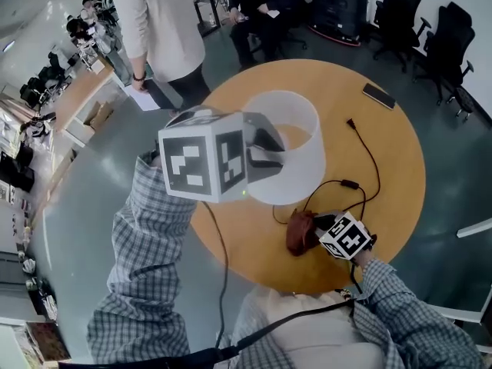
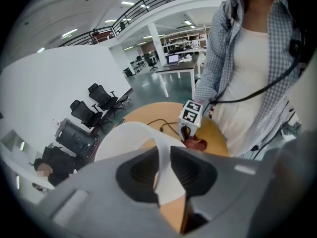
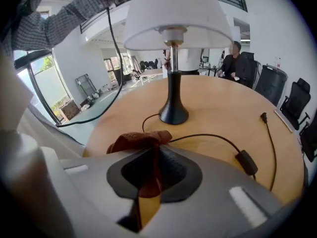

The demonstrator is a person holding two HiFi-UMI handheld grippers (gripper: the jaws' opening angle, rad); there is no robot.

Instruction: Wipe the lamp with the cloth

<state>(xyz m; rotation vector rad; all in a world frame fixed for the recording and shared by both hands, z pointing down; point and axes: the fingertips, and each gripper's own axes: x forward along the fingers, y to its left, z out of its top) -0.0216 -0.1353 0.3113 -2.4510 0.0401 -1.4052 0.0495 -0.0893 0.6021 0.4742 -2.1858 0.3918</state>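
Nearest the person, the right gripper [image 3: 148, 175] is clamping its jaws almost fully together on a fold of the crumpled rust-brown cloth [image 3: 140, 142], which is bunching up past the pads low at the near edge of the round wooden table [image 1: 392, 175]. Its marker cube [image 1: 346, 237] (printed with black-and-white square patterns) is facing upward. Further in, the left gripper [image 2: 162, 175] is pinching the white fabric shade [image 1: 307, 167] of the black-based table lamp [image 3: 173, 110], jaws only narrowly apart with the thin shade wall pressed between the pads. The table lamp is standing upright near the table's middle. A black power cord with an inline switch [image 3: 246, 162] is trailing beside the base. A dark flat phone [image 1: 378, 95] is lying at the far edge. Beyond, a bystander in a pale top [image 1: 157, 21] is standing, and black office chairs [image 1: 453, 44] are lining the wall.
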